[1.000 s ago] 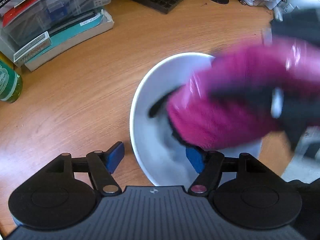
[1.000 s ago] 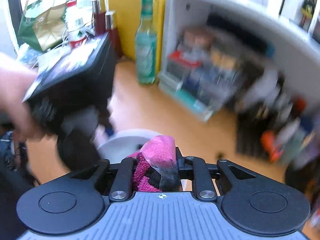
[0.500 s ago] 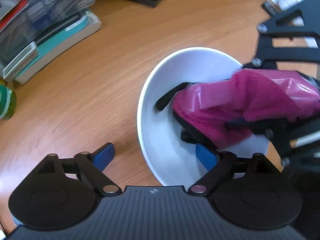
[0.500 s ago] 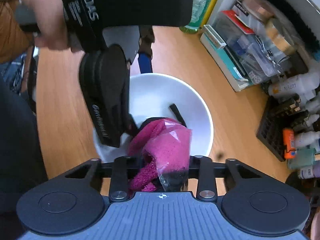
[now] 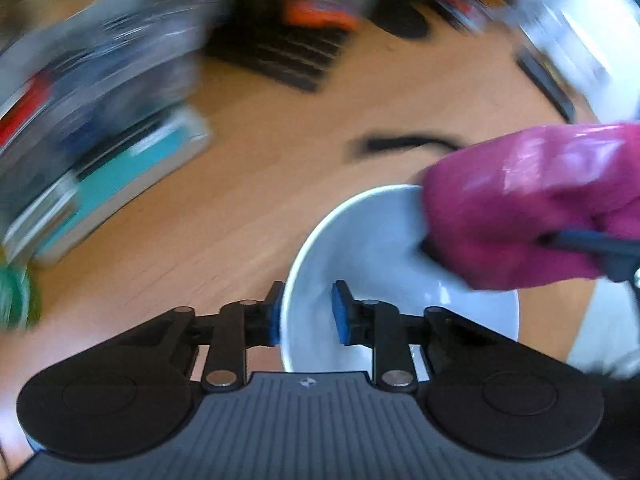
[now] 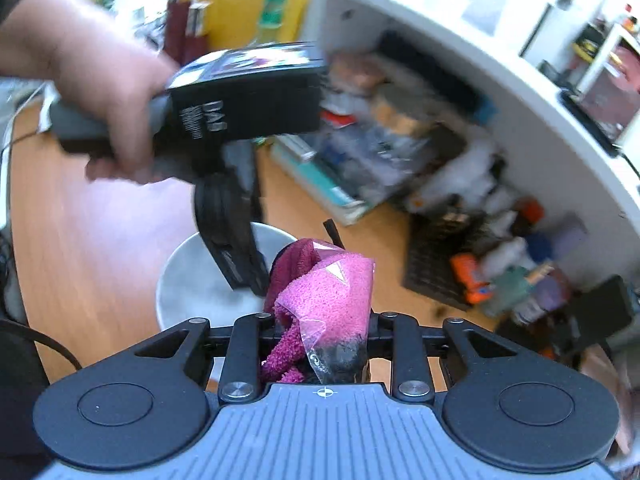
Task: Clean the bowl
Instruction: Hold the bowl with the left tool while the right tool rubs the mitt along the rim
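A white bowl sits on the wooden table, also seen in the right wrist view. My left gripper is shut on the bowl's near rim, one blue pad outside and one inside. My right gripper is shut on a magenta cleaning cloth partly wrapped in clear plastic. In the left wrist view the cloth presses on the bowl's far right rim. A black strap of the cloth trails over the table beyond the bowl. The view is motion-blurred.
Stacked plastic boxes and a teal box line the table's left side. A black grid tray with an orange item lies at the back. A white shelf packed with bottles stands beyond the bowl. A green bottle is far left.
My left gripper has closed from wide open onto the bowl's rim. The cloth has moved from inside the bowl up to its far right rim. Both cameras swung quickly.
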The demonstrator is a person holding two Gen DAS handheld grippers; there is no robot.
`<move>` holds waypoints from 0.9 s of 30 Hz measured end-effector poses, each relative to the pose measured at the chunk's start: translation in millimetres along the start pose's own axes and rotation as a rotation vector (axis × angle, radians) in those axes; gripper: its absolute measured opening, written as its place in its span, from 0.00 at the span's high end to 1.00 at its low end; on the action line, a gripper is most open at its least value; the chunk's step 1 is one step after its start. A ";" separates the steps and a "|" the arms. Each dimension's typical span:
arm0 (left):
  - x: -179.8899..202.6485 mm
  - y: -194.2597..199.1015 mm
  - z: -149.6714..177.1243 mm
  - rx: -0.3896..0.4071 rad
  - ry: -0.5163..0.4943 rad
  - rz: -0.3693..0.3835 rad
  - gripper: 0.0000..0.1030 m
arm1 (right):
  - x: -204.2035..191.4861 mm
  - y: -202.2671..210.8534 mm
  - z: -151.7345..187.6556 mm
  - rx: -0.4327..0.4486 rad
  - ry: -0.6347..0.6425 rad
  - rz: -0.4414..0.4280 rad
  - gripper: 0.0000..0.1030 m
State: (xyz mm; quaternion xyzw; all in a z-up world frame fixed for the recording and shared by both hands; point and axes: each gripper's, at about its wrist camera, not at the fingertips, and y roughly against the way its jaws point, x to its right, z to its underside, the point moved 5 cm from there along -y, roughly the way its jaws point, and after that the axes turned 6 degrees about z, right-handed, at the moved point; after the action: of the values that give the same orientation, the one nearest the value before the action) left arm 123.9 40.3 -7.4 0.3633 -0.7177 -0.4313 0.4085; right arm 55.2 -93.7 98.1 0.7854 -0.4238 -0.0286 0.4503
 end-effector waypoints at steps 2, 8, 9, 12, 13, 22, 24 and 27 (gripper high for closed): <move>1.8 2.2 19.4 0.033 0.120 -0.021 0.78 | -1.0 -0.7 -4.1 -0.002 0.018 -0.027 0.72; 20.0 11.5 65.9 0.035 0.253 0.026 0.72 | -48.8 -18.5 -5.4 -0.035 0.289 -0.179 0.72; 18.4 15.5 68.2 0.033 0.252 0.028 0.72 | -57.7 -26.4 -3.0 -0.062 0.331 -0.208 0.72; 13.6 28.0 75.2 0.017 0.232 0.043 0.71 | -70.0 -58.9 0.9 -0.129 0.401 -0.270 0.71; 13.4 30.7 75.8 0.009 0.220 0.047 0.69 | -74.4 -66.9 2.7 -0.139 0.455 -0.272 0.71; 10.7 27.5 78.0 -0.019 0.189 0.060 0.53 | -79.8 -75.1 3.1 0.089 0.848 0.079 0.71; 12.5 25.9 76.7 -0.026 0.171 0.055 0.53 | -64.8 -57.2 -7.4 0.125 0.728 0.148 0.71; 12.4 27.4 69.9 -0.045 0.070 0.013 0.57 | -28.4 -27.4 -18.6 0.126 0.472 0.183 0.71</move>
State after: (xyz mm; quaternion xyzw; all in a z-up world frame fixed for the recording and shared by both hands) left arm 51.3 62.0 0.5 0.3642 -0.6955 -0.4314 0.4444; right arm 62.5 -54.9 79.5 0.7553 -0.3771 0.2228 0.4876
